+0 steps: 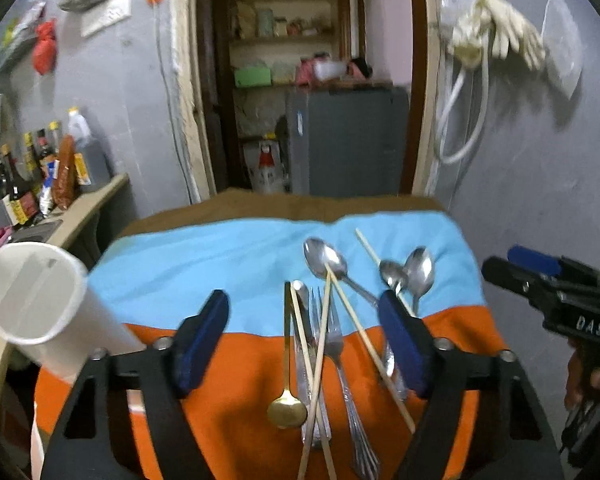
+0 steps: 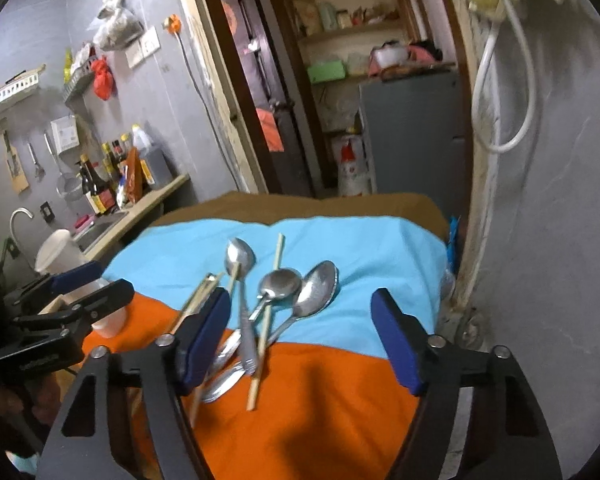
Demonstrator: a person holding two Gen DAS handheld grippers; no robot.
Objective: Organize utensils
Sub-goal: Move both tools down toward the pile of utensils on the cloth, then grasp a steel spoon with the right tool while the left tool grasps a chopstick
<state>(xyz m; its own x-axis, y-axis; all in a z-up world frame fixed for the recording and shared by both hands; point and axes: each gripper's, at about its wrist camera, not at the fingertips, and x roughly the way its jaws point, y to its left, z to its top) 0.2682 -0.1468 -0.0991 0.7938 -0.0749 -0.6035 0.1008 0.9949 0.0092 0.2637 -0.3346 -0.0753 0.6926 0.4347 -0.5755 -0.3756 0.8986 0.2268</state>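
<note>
Several utensils lie in a loose heap on a table under a blue and orange cloth. In the heap are a gold spoon, a fork, wooden chopsticks and silver spoons. My left gripper hovers open above the heap, its blue pads apart and touching nothing. A white cup stands at the table's left edge. My right gripper is open too, over three silver spoons and a chopstick. Each gripper shows in the other's view: the right gripper and the left gripper.
A counter with sauce bottles and a sink runs along the left wall. Beyond the table's far edge is a doorway with a grey fridge. A grey wall with a white hose closes in the right side.
</note>
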